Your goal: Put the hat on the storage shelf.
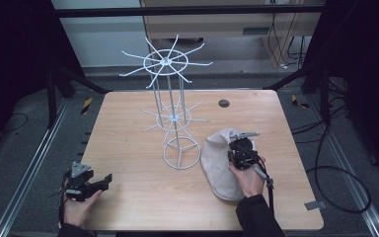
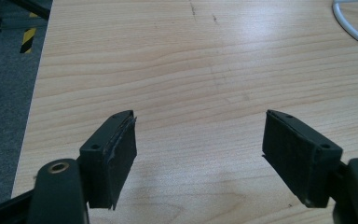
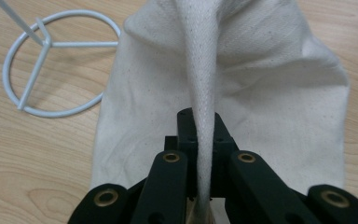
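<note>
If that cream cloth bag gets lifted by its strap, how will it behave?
The cloth bag looks floppy: it lies creased and would likely sag. It seems light. The right gripper, shut on the woven strap, probably won't slip.

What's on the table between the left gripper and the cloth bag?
In the high view, bare tabletop lies between the left gripper and the bag.

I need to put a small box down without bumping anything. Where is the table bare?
Bare wood lies between the left gripper and the wire rack base, along the table's near edge, and at the far right corner. It is crowded mid-right, where the cloth bag, pinched by the right gripper, touches the rack's base ring.
</note>
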`<action>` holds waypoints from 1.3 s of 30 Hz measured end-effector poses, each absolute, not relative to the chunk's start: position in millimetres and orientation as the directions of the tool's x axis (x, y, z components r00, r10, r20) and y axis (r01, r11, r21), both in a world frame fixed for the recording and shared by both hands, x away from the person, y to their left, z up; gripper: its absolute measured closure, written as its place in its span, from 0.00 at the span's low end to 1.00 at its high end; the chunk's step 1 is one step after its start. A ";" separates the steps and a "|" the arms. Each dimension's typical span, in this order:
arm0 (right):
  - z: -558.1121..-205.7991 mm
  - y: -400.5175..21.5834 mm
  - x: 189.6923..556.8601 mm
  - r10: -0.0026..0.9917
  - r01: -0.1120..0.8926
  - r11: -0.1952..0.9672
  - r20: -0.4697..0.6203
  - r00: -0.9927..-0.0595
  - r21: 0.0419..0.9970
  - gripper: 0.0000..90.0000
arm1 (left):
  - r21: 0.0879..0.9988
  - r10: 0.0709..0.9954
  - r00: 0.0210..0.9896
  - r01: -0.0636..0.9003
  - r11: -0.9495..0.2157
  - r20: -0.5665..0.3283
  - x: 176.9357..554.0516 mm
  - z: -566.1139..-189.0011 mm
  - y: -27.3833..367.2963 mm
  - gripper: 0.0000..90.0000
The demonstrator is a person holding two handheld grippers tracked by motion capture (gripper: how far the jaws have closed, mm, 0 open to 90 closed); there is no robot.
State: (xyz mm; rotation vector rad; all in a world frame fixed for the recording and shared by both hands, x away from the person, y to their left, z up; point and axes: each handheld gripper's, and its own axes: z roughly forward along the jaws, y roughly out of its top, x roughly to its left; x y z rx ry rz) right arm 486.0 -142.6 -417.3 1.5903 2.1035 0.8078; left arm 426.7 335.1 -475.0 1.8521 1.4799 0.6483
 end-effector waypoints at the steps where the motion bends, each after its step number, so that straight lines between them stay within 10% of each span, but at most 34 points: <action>1: -415.3 -144.6 484.8 0.957 0.734 0.192 0.042 -0.288 0.652 0.98 | 0.758 0.972 0.233 0.639 -0.132 -0.027 426.7 -474.9 335.1 0.28; 39: -366.8 -205.9 435.1 0.911 0.387 0.154 0.021 -0.412 0.909 0.98 | 0.766 0.972 0.233 0.632 -0.121 -0.038 426.1 -473.5 335.1 0.28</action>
